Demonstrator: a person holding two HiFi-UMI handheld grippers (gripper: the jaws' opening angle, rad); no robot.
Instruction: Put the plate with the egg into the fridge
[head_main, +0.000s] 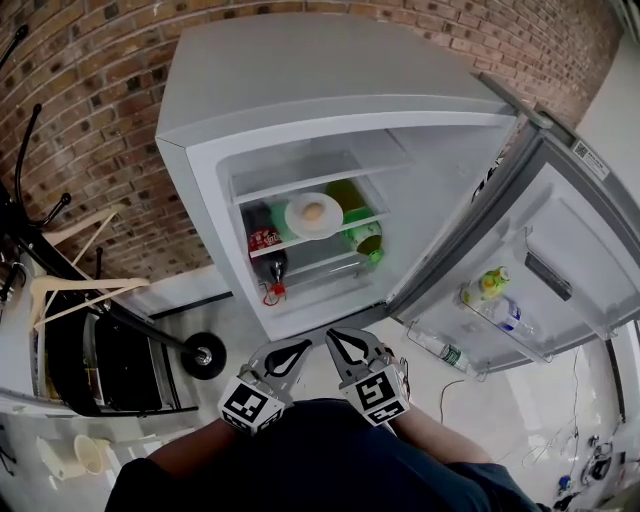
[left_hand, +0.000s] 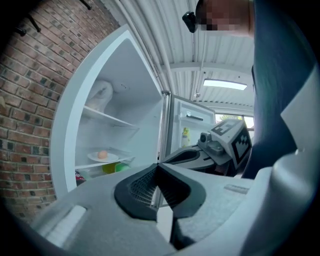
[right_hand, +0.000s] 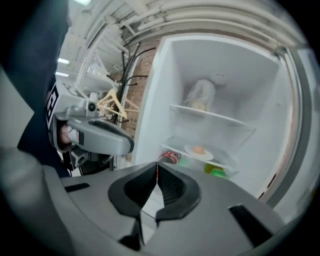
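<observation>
The white plate (head_main: 314, 216) with a brown egg (head_main: 314, 210) rests on the middle shelf inside the open fridge (head_main: 300, 90). It also shows in the left gripper view as the plate (left_hand: 102, 158) and in the right gripper view as the plate (right_hand: 198, 152). My left gripper (head_main: 303, 345) and right gripper (head_main: 334, 337) are side by side close to my body, below the fridge opening and well apart from the plate. Both are shut and empty: the left gripper (left_hand: 158, 167) and right gripper (right_hand: 157, 165) show their pads pressed together with nothing between.
A cola bottle (head_main: 265, 250) and a green bottle (head_main: 365, 236) lie on the shelf beside the plate. The fridge door (head_main: 570, 250) hangs open at the right with bottles (head_main: 490, 285) in its racks. A rack with hangers (head_main: 70, 290) stands left, against a brick wall (head_main: 90, 120).
</observation>
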